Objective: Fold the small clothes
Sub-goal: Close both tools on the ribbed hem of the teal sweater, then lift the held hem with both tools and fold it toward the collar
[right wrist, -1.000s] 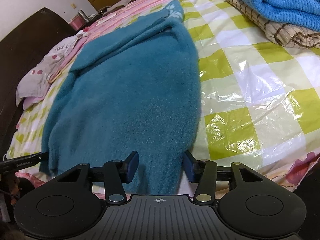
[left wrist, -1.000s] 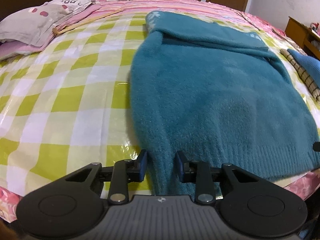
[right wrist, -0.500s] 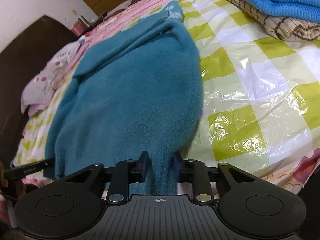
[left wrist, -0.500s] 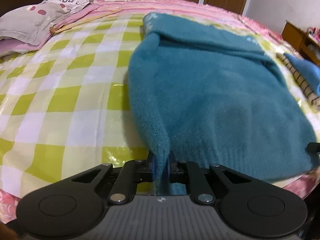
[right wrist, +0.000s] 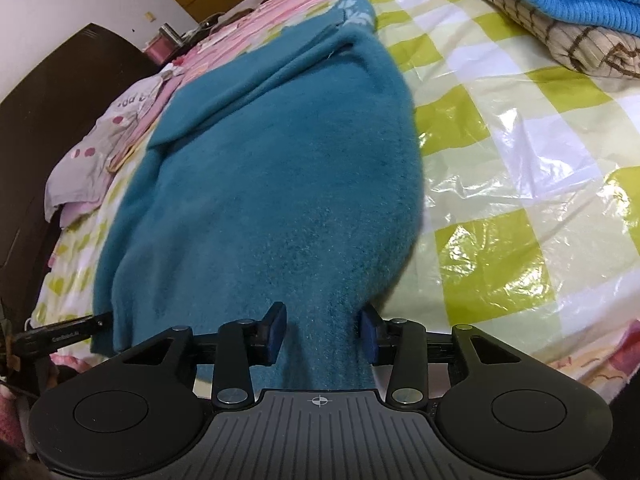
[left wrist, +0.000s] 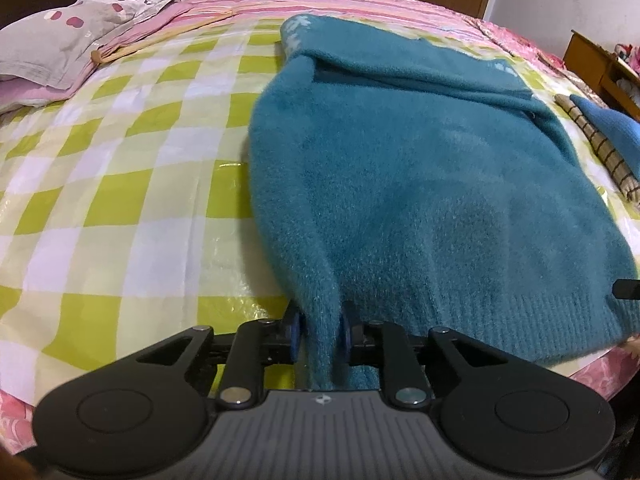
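Ahead of both tongs stretches the bed [left wrist: 120, 184], covered by a glossy green-and-white checked plastic sheet [right wrist: 520, 184] that crinkles and glints. Most of the space straight ahead of the tongs is taken by the teal sweater [left wrist: 420, 184], lying flat with its sleeves folded across the far end and its ribbed hem at the near edge, closest to the tongs. Off beyond the right tongs, well apart from the sweater, sits a stack of folded clothes [right wrist: 560, 12] — a blue knit on a brown checked piece — and off to the far left of the left tongs lies a grey pillow [left wrist: 60, 40]. The left tongs [left wrist: 320, 334] are narrowed onto the hem's left corner, the fabric bunched into a thick ridge between the blue pads. The right tongs [right wrist: 322, 334] straddle the right corner: the cloth touches the right pad, while a little gap shows at the left pad, so I cannot tell whether that pinch is firm. The sweater looks thick, fuzzy and soft — light for its bulk, limp, with no stiffness to hold a shape, so it should sag between the two held corners when lifted. The fleecy pile should grip the pads well, while the slick sheet beneath may let the rest slide. The two hem corners seem the right hold for carrying the bottom edge toward the collar.
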`<act>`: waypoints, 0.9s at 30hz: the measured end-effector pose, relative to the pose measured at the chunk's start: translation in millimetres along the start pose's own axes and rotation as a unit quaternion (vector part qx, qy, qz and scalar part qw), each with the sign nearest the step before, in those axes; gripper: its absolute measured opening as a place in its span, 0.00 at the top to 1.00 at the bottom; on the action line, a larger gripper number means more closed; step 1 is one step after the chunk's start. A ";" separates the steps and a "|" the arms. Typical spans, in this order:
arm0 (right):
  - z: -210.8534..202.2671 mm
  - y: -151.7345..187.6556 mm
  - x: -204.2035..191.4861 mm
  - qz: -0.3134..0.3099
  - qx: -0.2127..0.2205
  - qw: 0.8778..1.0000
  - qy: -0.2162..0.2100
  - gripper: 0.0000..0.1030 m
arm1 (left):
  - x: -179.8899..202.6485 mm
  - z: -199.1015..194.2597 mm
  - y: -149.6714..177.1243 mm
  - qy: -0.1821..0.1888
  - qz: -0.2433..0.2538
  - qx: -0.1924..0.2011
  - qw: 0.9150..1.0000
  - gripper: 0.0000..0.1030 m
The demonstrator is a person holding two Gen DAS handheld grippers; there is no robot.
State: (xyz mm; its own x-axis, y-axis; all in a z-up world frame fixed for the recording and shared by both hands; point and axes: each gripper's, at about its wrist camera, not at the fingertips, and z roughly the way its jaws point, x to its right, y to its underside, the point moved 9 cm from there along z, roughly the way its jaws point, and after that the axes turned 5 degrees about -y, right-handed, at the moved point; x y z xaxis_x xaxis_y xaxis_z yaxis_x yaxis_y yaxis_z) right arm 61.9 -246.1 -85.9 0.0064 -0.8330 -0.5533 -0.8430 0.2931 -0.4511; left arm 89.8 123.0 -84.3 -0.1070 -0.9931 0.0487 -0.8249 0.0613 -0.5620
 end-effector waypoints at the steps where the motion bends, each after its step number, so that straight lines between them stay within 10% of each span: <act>1: -1.0 0.2 0.1 0.003 0.002 1.000 -0.005 0.71 | -0.2 -2.2 -1.0 0.005 -0.004 0.004 1.000 0.83; 27: -29.1 -87.8 -23.7 0.126 0.137 0.957 -0.223 0.84 | 2.9 -22.4 -86.2 0.191 -0.148 0.097 0.966 0.85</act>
State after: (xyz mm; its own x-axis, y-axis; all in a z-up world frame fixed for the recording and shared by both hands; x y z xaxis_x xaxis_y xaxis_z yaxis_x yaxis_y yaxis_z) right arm 120.1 -265.7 -12.8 0.1014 -0.4541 -0.8851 -0.6758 0.6215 -0.3963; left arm 148.2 117.1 -17.2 -0.1092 -0.8527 0.5109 -0.7352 -0.2766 -0.6188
